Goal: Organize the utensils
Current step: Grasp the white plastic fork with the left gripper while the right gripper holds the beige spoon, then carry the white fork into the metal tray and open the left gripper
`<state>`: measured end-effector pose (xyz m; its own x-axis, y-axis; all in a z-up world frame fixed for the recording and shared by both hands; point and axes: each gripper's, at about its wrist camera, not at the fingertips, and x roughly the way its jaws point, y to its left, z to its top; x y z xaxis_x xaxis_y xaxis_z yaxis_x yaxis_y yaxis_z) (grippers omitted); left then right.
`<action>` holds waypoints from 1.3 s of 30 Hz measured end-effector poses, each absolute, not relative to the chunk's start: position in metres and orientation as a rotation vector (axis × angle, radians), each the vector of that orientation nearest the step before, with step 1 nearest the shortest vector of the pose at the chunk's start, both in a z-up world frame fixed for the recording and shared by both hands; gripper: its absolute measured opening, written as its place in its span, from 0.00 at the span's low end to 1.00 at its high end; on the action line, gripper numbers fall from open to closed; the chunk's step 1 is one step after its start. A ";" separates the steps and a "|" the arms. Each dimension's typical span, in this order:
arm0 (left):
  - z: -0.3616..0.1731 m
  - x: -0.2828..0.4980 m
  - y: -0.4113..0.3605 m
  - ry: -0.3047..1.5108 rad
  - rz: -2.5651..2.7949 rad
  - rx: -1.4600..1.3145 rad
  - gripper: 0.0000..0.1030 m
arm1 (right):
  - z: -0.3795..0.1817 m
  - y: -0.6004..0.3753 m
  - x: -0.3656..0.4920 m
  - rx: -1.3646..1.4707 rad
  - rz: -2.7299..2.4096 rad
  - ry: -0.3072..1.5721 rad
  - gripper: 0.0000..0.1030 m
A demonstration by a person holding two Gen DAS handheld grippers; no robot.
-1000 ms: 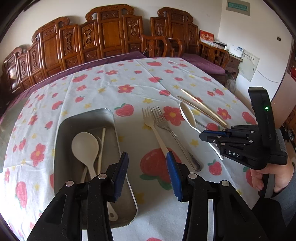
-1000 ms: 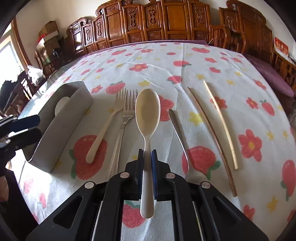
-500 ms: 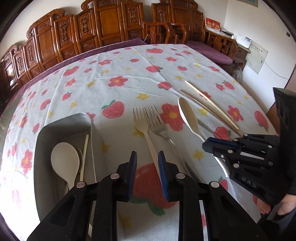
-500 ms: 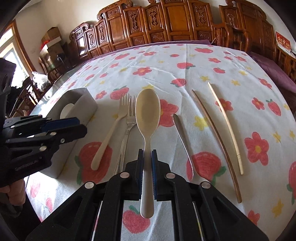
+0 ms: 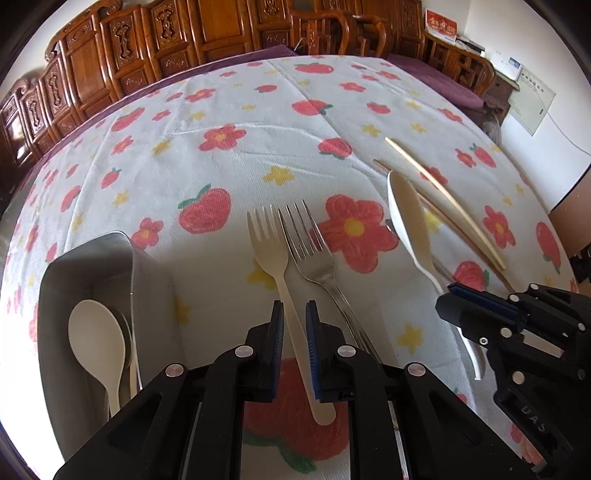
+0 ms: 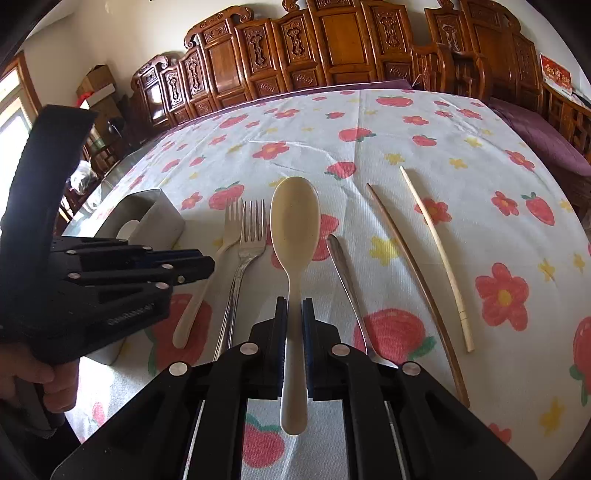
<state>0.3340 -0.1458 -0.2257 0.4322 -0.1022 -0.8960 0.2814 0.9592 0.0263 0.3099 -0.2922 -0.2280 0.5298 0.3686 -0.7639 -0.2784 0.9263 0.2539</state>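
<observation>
Straddling the cream fork [image 5: 280, 284], the left tool [image 5: 294, 332] points down, nearly closed.

A: Background? Row of carved wooden chairs [image 6: 332, 55] along the far edge of the table, also in left view [image 5: 207, 44].
B: Tablecloth [image 5: 258, 129] white, printed with red flowers, strawberries, yellow stars. Purple cloth [image 6: 532, 125] underneath, showing at the right edge.
A: Red calendar [image 5: 441, 26] on a side cabinet. White panel [image 5: 532, 98] on the wall nearby.
B: Cardboard box [image 6: 96, 79] far left, by a window.
</observation>
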 end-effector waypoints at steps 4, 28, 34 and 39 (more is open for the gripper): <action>-0.234 0.338 -0.148 1.128 -0.223 0.205 0.11 | -0.227 -0.293 0.310 0.110 0.390 0.933 0.09; -0.188 0.330 -0.131 0.994 -0.200 0.199 0.06 | -0.222 -0.282 0.309 0.091 0.407 0.924 0.09; -0.174 0.318 -0.125 0.962 -0.219 0.197 0.06 | -0.217 -0.278 0.306 0.086 0.422 0.913 0.09; -0.164 0.305 -0.117 0.938 -0.234 0.180 0.07 | -0.215 -0.272 0.305 0.075 0.432 0.911 0.09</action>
<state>0.3048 -0.1165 -0.1640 0.5687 -0.1203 -0.8137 0.2763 0.9597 0.0512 0.3051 -0.2721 -0.2155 0.5338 0.3936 -0.7484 -0.3308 0.9117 0.2435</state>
